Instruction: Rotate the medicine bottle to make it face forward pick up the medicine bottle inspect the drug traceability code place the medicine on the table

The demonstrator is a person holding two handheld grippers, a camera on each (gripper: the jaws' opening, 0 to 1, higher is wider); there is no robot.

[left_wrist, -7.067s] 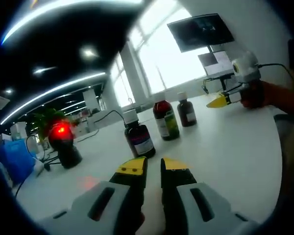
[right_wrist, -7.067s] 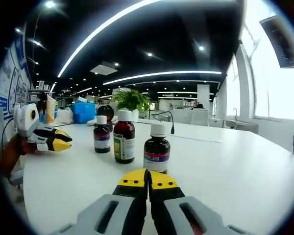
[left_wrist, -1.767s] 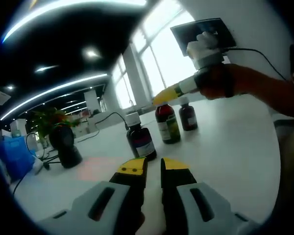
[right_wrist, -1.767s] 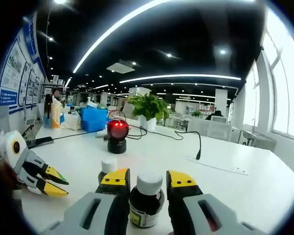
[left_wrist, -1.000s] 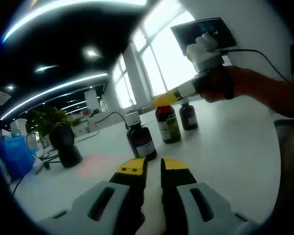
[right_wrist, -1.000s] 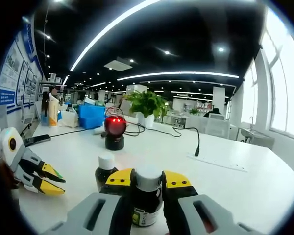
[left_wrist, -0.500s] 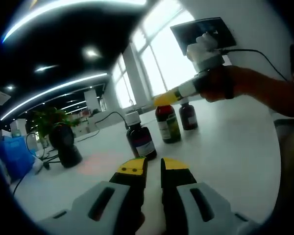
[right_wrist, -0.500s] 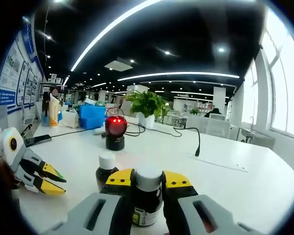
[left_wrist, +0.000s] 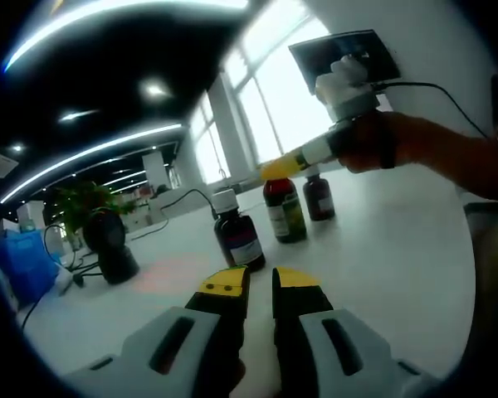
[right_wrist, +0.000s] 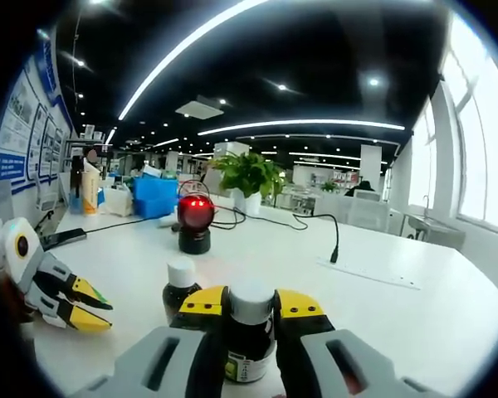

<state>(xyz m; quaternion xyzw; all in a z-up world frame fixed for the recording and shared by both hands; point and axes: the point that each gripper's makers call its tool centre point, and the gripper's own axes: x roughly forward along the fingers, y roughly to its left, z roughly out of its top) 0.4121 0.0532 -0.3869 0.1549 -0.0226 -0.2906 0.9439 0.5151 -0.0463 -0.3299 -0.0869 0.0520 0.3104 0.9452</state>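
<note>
Three brown medicine bottles with white caps stand in a row on the white table (left_wrist: pixel 382 240). My right gripper (left_wrist: pixel 275 169) comes in from the right, held by a hand, and is shut on the top of the middle, green-labelled bottle (left_wrist: pixel 283 212), which stands upright on the table. In the right gripper view that bottle (right_wrist: pixel 249 336) sits between my right gripper's (right_wrist: pixel 250 302) yellow tips, with another bottle (right_wrist: pixel 181 288) to its left. The nearest bottle (left_wrist: pixel 236 234) stands just ahead of my left gripper (left_wrist: pixel 260 280), whose jaws are slightly apart and hold nothing.
A black scanner with a red light (right_wrist: pixel 194 220) stands further back on the table. A potted plant (right_wrist: pixel 249 176), a blue bin (right_wrist: pixel 156 200) and a gooseneck microphone (right_wrist: pixel 335 242) lie beyond it. A monitor (left_wrist: pixel 342 53) hangs by the windows.
Over the last seconds my right gripper crossed to the middle bottle and shut on its top. In the last second nothing has visibly moved. My left gripper has stayed put.
</note>
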